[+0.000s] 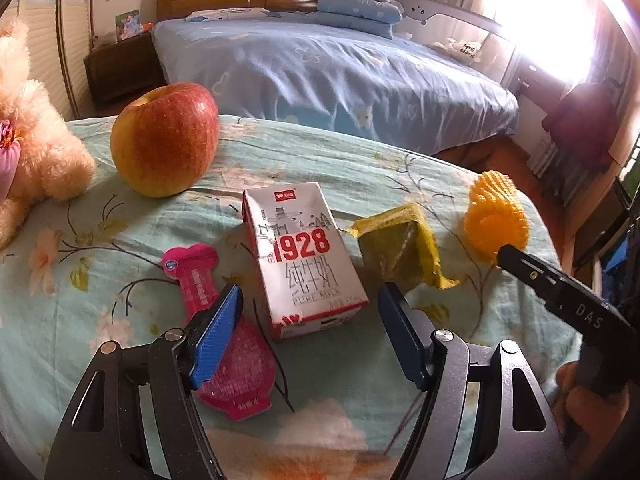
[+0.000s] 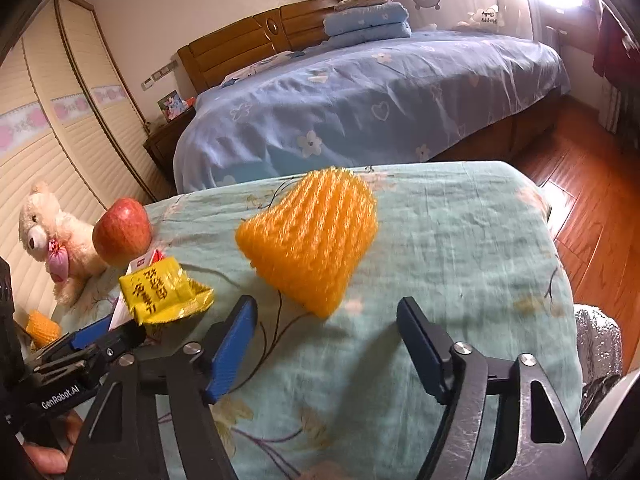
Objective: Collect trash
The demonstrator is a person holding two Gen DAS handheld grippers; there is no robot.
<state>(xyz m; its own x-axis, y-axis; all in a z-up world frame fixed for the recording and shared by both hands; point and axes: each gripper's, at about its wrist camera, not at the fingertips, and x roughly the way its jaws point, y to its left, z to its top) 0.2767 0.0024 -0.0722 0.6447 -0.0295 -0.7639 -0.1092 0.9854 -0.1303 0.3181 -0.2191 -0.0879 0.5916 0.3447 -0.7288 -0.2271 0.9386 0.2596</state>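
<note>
Trash spread on floral cloth (image 1: pixel 360 168) over raised surface, bed (image 1: pixel 320 64) behind.

L gripper (image 1: pixel 310 320): fingers wide apart, nothing between pads. Hangs low over cloth, straddling near end of milk carton (image 1: pixel 300 256) w/o touching. Carton lies flat, "1928" face up, long axis running away from cam. Pink wrapper (image 1: pixel 224 320) flat just left of carton, partly under L finger (image 1: pixel 218 332). Yellow wrapper (image 1: pixel 400 248) crumpled just right of carton, opened side up. Orange foam net (image 1: pixel 496 216) further right, near cloth edge; tip of R gripper touching or just in front of it in L view, can't tell which.

R gripper (image 2: pixel 326 340): fingers spread, empty. Foam net (image 2: pixel 310 236) centred ahead of gap, lying on cloth, near tip just beyond fingertips, not between them. Yellow wrapper (image 2: pixel 160 290) to left in R view, carton mostly hidden behind it.

Apple (image 1: pixel 166 140) upright at far left of cloth, apart from trash. Plush bear (image 1: pixel 28 140) beside apple at cloth edge. Second orange net (image 2: pixel 42 328) seen low left in R view, past cloth edge. Wood floor (image 2: pixel 592 184) on right.
</note>
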